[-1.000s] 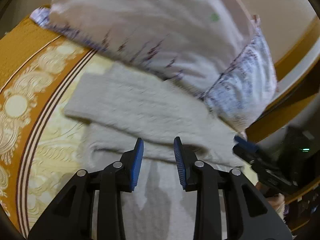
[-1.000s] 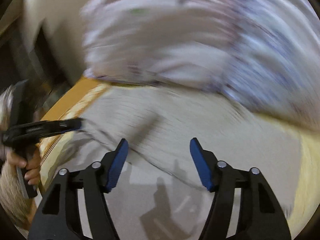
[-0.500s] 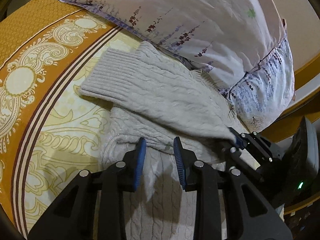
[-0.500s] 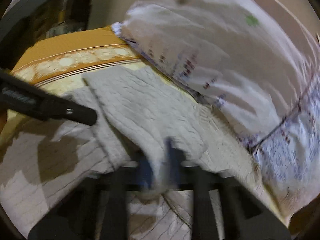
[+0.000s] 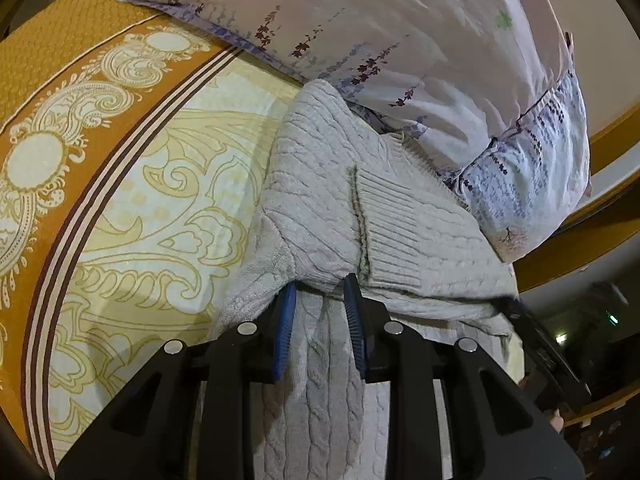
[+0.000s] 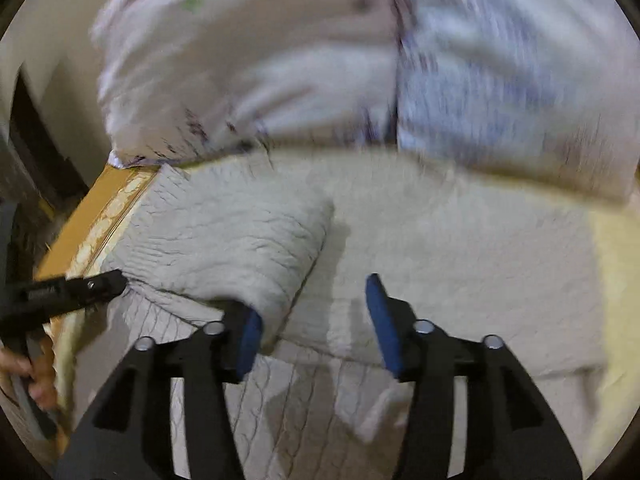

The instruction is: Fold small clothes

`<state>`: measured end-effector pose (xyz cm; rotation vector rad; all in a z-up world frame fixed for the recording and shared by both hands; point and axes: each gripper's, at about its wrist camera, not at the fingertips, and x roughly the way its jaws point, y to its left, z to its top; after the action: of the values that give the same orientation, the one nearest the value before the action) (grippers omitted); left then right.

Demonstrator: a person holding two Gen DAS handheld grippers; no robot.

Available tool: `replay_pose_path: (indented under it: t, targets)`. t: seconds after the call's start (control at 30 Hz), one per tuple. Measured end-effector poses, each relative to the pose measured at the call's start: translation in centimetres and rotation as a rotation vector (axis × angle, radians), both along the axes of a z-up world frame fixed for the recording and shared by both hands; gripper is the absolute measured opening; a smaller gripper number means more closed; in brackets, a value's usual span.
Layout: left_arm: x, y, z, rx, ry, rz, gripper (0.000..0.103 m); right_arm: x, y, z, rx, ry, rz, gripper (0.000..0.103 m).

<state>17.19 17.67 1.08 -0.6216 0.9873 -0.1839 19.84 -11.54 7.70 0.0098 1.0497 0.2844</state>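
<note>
A cream cable-knit sweater (image 5: 328, 208) lies on the bed, with both sleeves folded in over its body. My left gripper (image 5: 320, 284) has its blue pads partly open, tips tucked under the edge of a folded sleeve, not clamped on it. It shows at the left of the right wrist view (image 6: 104, 284). My right gripper (image 6: 314, 304) is open over the sweater (image 6: 420, 240), its left pad touching the folded sleeve (image 6: 224, 236). The right wrist view is blurred.
A floral pillow (image 5: 420, 40) lies against the sweater's far edge, also in the right wrist view (image 6: 320, 60). The bedspread (image 5: 140, 184) is yellow and orange with a paisley pattern. A wooden bed frame (image 5: 592, 240) runs along the right.
The right gripper carried the sleeve across the sweater's body and opened, leaving it folded. The left gripper moved forward until its tips went under the fold.
</note>
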Motion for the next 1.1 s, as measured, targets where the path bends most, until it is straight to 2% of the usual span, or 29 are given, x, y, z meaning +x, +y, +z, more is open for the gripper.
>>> replay_pose_path:
  t: [0.1, 0.2, 0.27, 0.37, 0.43, 0.53, 0.63, 0.67, 0.7, 0.87, 1.03, 1.1]
  targets:
    - [-0.1, 0.3, -0.1, -0.016, 0.002, 0.004, 0.025, -0.5, 1.7, 2.9, -0.041, -0.119, 0.096, 0.054]
    - [-0.1, 0.7, -0.2, -0.039, 0.009, 0.011, 0.024, -1.0, 5.5, 3.8, -0.023, -0.142, 0.293, 0.053]
    - [-0.1, 1.0, -0.4, -0.056, 0.013, 0.017, 0.022, -1.3, 9.0, 2.6, -0.035, -0.113, 0.442, 0.052]
    - [-0.2, 1.4, -0.6, -0.079, 0.016, 0.028, 0.019, -1.1, 13.0, -0.5, -0.083, -0.042, 0.561, 0.035]
    - [-0.2, 1.4, -0.7, -0.088, 0.018, 0.030, 0.017, -1.0, 14.3, -2.0, -0.103, -0.008, 0.587, 0.031]
    - [-0.1, 1.4, -0.7, -0.088, 0.021, 0.031, 0.017, -0.7, 15.5, -3.6, -0.123, 0.013, 0.608, 0.031]
    - [-0.1, 1.4, -0.7, -0.084, 0.021, 0.029, 0.017, 0.6, 15.7, -3.7, -0.092, 0.014, 0.583, 0.028]
    - [0.0, 1.4, -0.7, -0.084, 0.021, 0.028, 0.017, 1.1, 15.6, -3.7, -0.070, 0.024, 0.574, 0.019]
    - [0.0, 1.4, -0.7, -0.085, 0.021, 0.027, 0.017, 1.1, 15.4, -3.6, -0.059, 0.026, 0.569, 0.005]
    - [0.0, 1.4, -0.8, -0.083, 0.018, 0.027, 0.017, 1.1, 13.0, -1.3, 0.014, -0.037, 0.473, 0.004]
    - [-0.1, 1.4, -0.8, -0.088, 0.011, 0.029, 0.017, 2.1, 4.4, 2.8, 0.186, -0.123, 0.174, 0.004]
    - [-0.2, 1.4, -0.8, -0.090, 0.004, 0.029, 0.017, 1.4, -1.0, 4.4, 0.250, -0.166, 0.012, 0.004]
